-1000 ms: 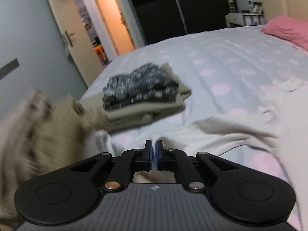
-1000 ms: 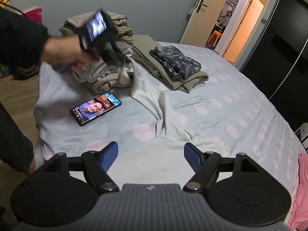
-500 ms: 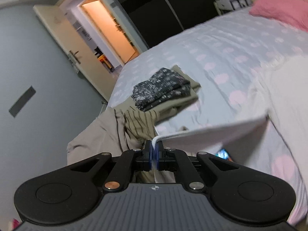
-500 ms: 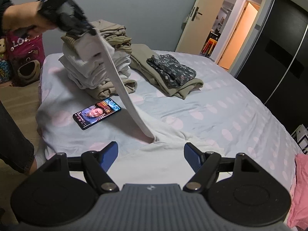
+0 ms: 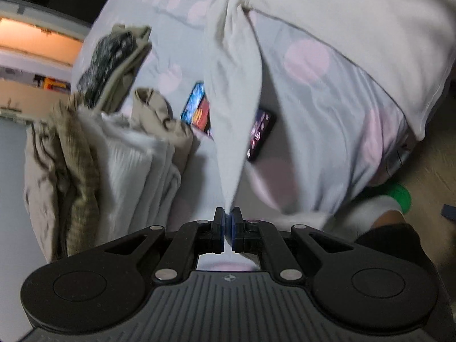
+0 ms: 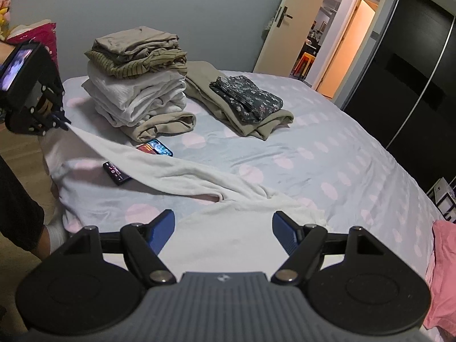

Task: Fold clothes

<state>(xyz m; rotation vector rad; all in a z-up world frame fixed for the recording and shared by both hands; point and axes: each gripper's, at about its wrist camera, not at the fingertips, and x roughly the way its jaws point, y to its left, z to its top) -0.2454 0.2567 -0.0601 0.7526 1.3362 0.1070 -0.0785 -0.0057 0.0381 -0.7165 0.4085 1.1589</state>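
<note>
A white garment (image 6: 182, 171) lies across the near part of the bed, one long sleeve (image 5: 233, 91) stretched taut toward the bed's left corner. My left gripper (image 5: 227, 216) is shut on the sleeve's end; in the right wrist view it (image 6: 64, 124) hangs past the bed's left edge. My right gripper (image 6: 223, 229) stands open above the garment's body (image 6: 228, 245), with nothing between its fingers.
A tall pile of folded clothes (image 6: 136, 85) stands at the bed's far left, with a smaller pile (image 6: 245, 102) topped by a dark floral piece beside it. A phone (image 6: 155, 148) with a lit screen lies partly under the sleeve. A pink pillow (image 6: 444, 256) sits at right.
My left gripper has swung down and outward past the bed's corner, pulling the sleeve from raised to nearly flat over the phone. The right gripper has stayed open and still.
</note>
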